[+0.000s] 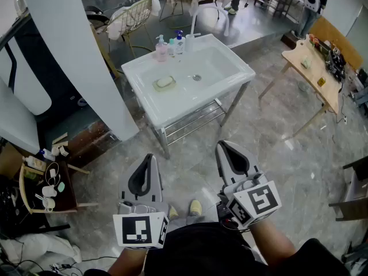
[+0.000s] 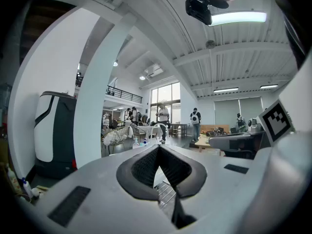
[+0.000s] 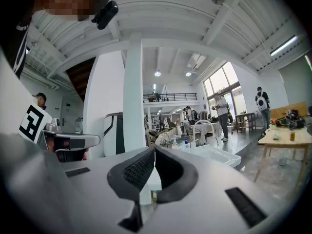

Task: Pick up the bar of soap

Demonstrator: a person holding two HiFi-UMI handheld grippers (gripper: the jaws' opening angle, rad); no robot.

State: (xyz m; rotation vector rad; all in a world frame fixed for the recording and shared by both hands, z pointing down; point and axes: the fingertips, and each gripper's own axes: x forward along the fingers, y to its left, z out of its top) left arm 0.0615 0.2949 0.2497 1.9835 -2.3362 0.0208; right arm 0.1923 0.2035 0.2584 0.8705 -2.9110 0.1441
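Note:
A pale yellow bar of soap (image 1: 165, 81) lies on a dish in the white sink (image 1: 230, 73) that stands ahead of me on a metal frame. My left gripper (image 1: 150, 157) is held low at the near left, well short of the sink, its jaws shut with nothing between them. My right gripper (image 1: 224, 145) hangs beside it at the near right, also shut and empty. In the left gripper view the closed tips (image 2: 159, 146) point level toward the room. The right gripper view shows its closed tips (image 3: 154, 149) with the sink (image 3: 219, 156) beyond to the right.
Several bottles (image 1: 172, 45) stand at the sink's back edge by the tap. A white column (image 1: 86, 62) rises to the left of the sink. A wooden table (image 1: 313, 73) stands at the right and a low shelf with clutter (image 1: 49, 188) at the left. People stand far back.

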